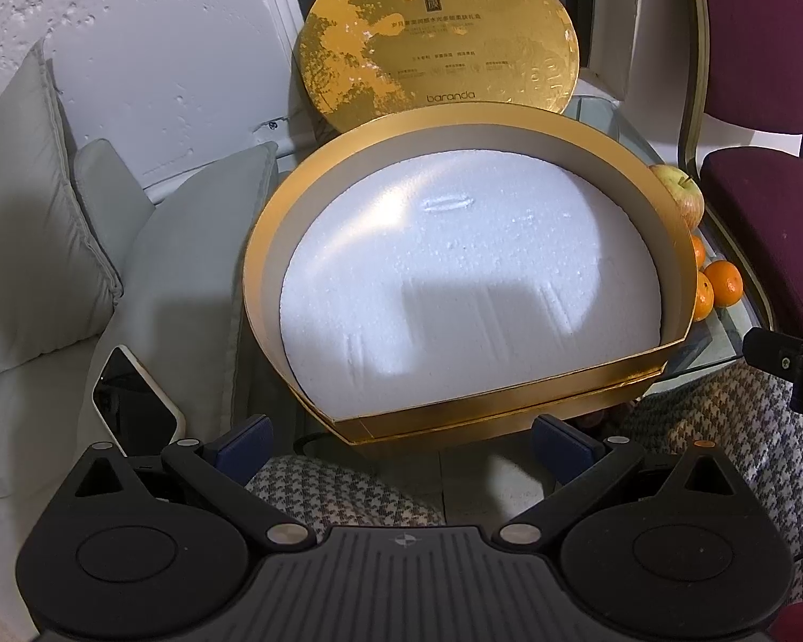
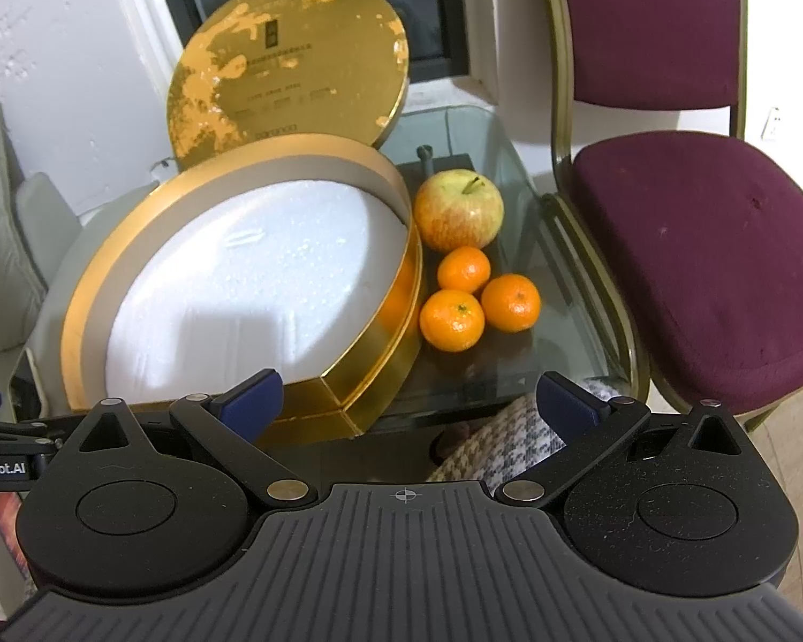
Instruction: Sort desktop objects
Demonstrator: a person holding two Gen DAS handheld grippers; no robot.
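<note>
The right gripper [image 2: 409, 401] is spread wide and holds nothing; it hangs at the near edge of the glass table [image 2: 557, 289], and its view is toward the fruit. The left gripper [image 1: 401, 441] is also wide and empty, just before the near wall of the gold box [image 1: 476, 406]. This box is open, with a bare white foam base [image 1: 455, 278] inside, and its round lid [image 2: 289, 69] leans upright behind it. To the right of the box, on the glass, lie three mandarins close together, and an apple [image 2: 459, 209] is behind them. The nearest mandarin [image 2: 451, 319] is almost touching the box wall. I think the step is to bring fruit into the box. It seems good to begin with this near mandarin, come from above, close softly around its middle, and avoid pushing the neighbours, because round fruit rolls easily on glass.
</note>
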